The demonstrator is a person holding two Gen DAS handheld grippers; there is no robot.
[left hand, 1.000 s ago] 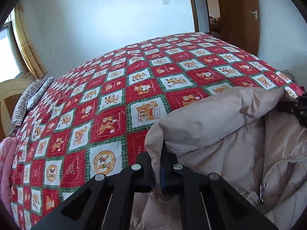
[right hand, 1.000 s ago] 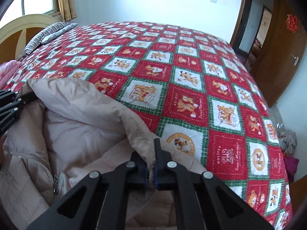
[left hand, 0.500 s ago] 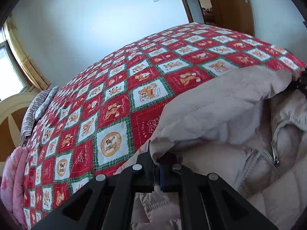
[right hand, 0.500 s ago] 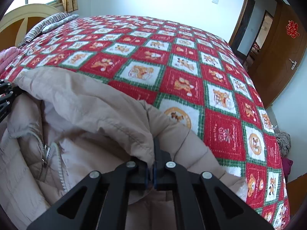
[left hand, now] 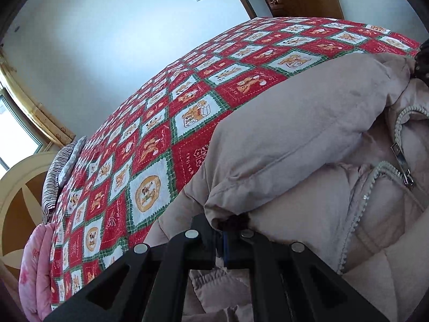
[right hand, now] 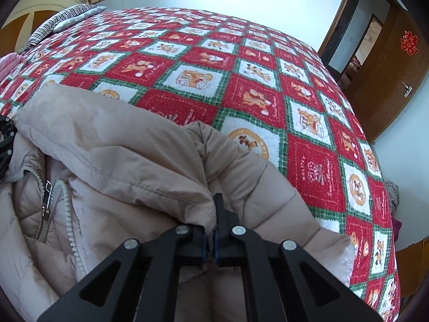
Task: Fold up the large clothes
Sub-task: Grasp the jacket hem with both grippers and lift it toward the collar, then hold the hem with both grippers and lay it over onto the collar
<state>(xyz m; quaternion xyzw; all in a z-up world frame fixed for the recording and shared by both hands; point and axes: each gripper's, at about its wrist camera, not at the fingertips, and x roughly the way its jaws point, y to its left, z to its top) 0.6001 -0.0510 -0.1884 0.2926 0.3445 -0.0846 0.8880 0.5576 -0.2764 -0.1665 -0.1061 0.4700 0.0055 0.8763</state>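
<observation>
A beige padded jacket (left hand: 300, 123) lies on the near part of the bed; it also shows in the right wrist view (right hand: 112, 150). Its grey zipper (left hand: 399, 158) hangs open, with the quilted lining showing. My left gripper (left hand: 221, 238) is shut on a bunched fold of the jacket's upper edge. My right gripper (right hand: 211, 230) is shut on the other end of the same edge. The edge is stretched between the two grippers. The right gripper's tip shows at the far right of the left wrist view (left hand: 422, 61).
The bed has a red, white and green patterned quilt (right hand: 241, 80). A striped pillow (left hand: 61, 171) and a pink blanket (left hand: 34, 265) lie by the rounded headboard (left hand: 16, 201). A wooden door (right hand: 388, 80) stands open to the right of the bed.
Both grippers have moved forward and down over the bed, carrying the jacket's edge with them. The jacket now covers more of the quilt and more of its zipper shows.
</observation>
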